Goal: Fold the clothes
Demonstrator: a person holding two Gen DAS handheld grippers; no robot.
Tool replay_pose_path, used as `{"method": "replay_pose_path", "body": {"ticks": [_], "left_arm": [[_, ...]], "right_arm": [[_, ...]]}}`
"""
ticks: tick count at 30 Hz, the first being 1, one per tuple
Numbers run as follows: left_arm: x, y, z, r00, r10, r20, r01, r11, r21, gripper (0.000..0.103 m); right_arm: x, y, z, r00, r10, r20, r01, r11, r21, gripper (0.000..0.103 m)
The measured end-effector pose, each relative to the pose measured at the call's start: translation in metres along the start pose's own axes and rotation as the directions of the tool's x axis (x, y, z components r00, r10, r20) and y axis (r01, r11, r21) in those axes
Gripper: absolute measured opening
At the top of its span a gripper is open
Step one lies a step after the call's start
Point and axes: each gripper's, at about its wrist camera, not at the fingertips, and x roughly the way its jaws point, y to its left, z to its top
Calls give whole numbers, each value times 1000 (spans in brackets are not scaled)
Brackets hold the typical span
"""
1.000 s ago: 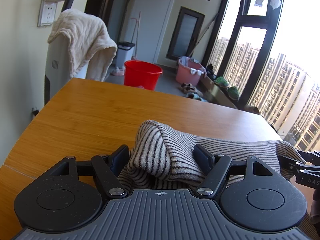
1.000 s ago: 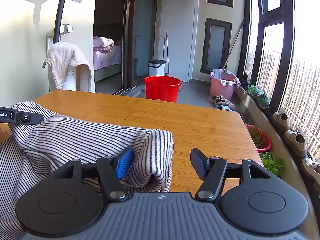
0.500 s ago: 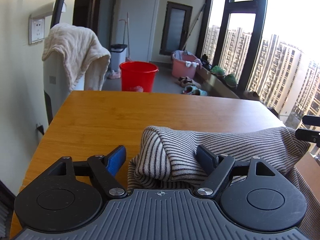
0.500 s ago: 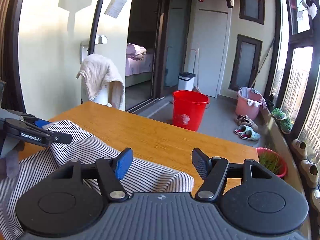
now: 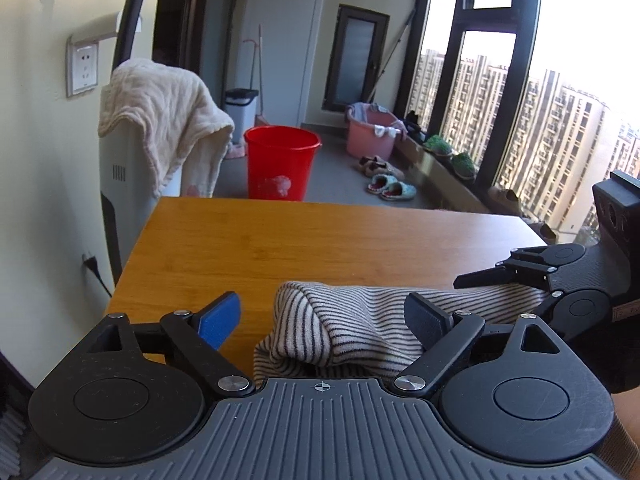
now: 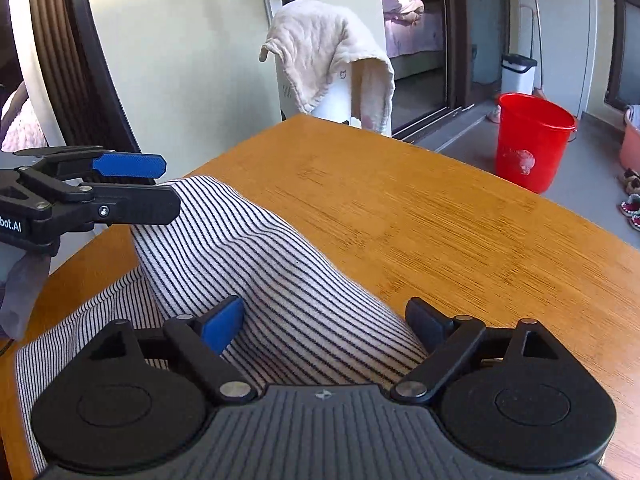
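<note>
A striped garment (image 5: 352,320) lies folded over in a soft roll on the wooden table (image 5: 320,240). My left gripper (image 5: 326,320) is open around the roll's left end; the cloth rests against the right finger and stays clear of the blue pad (image 5: 222,316). My right gripper (image 6: 326,320) is open too, and the garment (image 6: 248,248) fills the gap between its fingers. In the right wrist view the left gripper (image 6: 168,186) sits at the roll's far corner with its jaws apart. The right gripper (image 5: 480,274) shows side-on at the roll's other end.
A cream towel (image 5: 160,108) hangs over a white appliance just past the table's far left corner. A red bucket (image 5: 280,160), a pink basin (image 5: 370,128) and slippers stand on the floor beyond. Bare table top (image 6: 440,220) stretches ahead of the garment.
The left jaws have widened and let the fold go; it now touches only the right finger. The right view has swung left, and the garment now lies between its fingers, lower on the table.
</note>
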Motion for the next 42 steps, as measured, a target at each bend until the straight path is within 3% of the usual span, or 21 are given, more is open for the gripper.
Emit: {"method": "replay_pose_path", "body": {"ticks": [3, 6, 8, 10, 11, 13, 16, 18, 20, 22, 24, 25, 28, 30, 34, 38, 39, 42], "left_arm": [[-6, 2, 7, 1000, 0, 18, 0, 1000, -8, 95], [-18, 1, 8, 999, -30, 35, 31, 999, -33, 95], [-26, 0, 7, 997, -53, 47, 56, 997, -55, 97], [-35, 0, 7, 995, -76, 59, 81, 994, -77, 100], [-39, 0, 7, 994, -88, 65, 93, 992, -87, 100], [-41, -5, -1, 995, -88, 48, 92, 992, -83, 100], [-36, -9, -16, 999, -49, 15, 50, 997, -59, 98], [-39, -12, -28, 999, -24, 31, 26, 999, -38, 92], [-42, -16, -38, 999, 5, 50, -5, 1000, 3, 84], [-45, -20, -46, 998, 29, 59, -32, 998, 50, 80], [-54, -24, -55, 997, 39, 71, -45, 995, 92, 78], [-58, -25, -57, 996, 39, 75, -46, 994, 101, 78], [-64, -27, -66, 995, 38, 90, -49, 991, 124, 78], [-66, -28, -72, 995, 41, 93, -54, 989, 137, 78], [-75, -26, -78, 996, 27, 80, -38, 990, 139, 78], [-89, -11, -70, 999, -7, 51, 5, 999, 45, 86], [-90, -3, -66, 999, -6, 42, 6, 1000, 2, 91], [-80, 17, -56, 1000, 29, 9, -28, 996, -90, 91]], "right_arm": [[-17, 41, -3, 997, -73, 31, 76, 988, -138, 33], [-39, 81, -12, 986, -123, 111, 149, 951, -270, 28], [-46, 111, -29, 967, -185, 178, 242, 887, -393, 26], [-47, 141, -53, 934, -248, 257, 350, 776, -525, 25], [-46, 150, -61, 925, -263, 275, 376, 742, -554, 25], [-48, 160, -70, 916, -278, 290, 398, 726, -561, 25], [-52, 168, -82, 913, -284, 293, 403, 736, -544, 25], [-57, 171, -90, 917, -285, 281, 396, 745, -537, 26], [-71, 163, -88, 930, -270, 250, 362, 799, -481, 27], [-101, 142, -79, 949, -225, 220, 290, 898, -331, 32], [-128, 114, -70, 940, -224, 256, 266, 954, -141, 62], [-140, 100, -67, 930, -239, 278, 262, 964, -51, 66], [-150, 56, -64, 903, -324, 281, 288, 943, 165, 67], [-139, 30, -67, 922, -318, 221, 253, 927, 277, 67], [-106, -2, -93, 970, -216, 112, 152, 897, 414, 63], [-103, 1, -107, 972, -199, 124, 139, 915, 379, 50], [-105, 7, -108, 971, -203, 129, 146, 924, 353, 47], [-108, 17, -107, 969, -212, 128, 162, 934, 320, 43]]}}
